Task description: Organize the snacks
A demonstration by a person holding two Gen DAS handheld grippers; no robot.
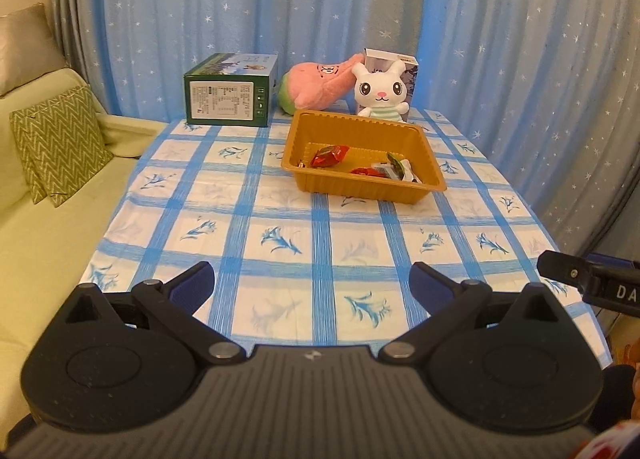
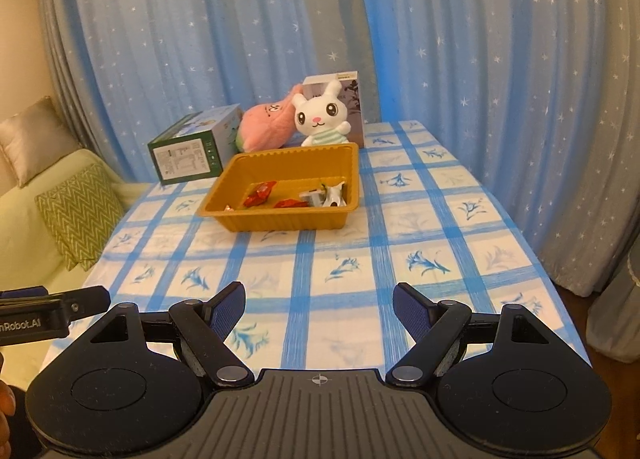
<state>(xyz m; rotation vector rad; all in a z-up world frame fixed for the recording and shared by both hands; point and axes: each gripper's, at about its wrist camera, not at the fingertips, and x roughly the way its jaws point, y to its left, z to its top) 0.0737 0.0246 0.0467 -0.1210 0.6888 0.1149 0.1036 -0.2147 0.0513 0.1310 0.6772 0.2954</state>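
1. Your left tongs [image 1: 313, 279] stand wide open, with nothing between the pads and nothing touched.
2. Your right tongs [image 2: 319, 301] are likewise spread and empty, hanging above the near edge of the bench [image 2: 420, 219].
3. The snacks [image 1: 330, 155] lie in the yellow tray [image 1: 362, 189], well ahead of both tongs, slightly right of the left pair and slightly left of the right pair.
4. The tray's long axis runs crosswise to your line of reach.
5. I see no loose snacks on the cloth; by my judgement neither hand is clearly nearer, and the sorting appears finished.
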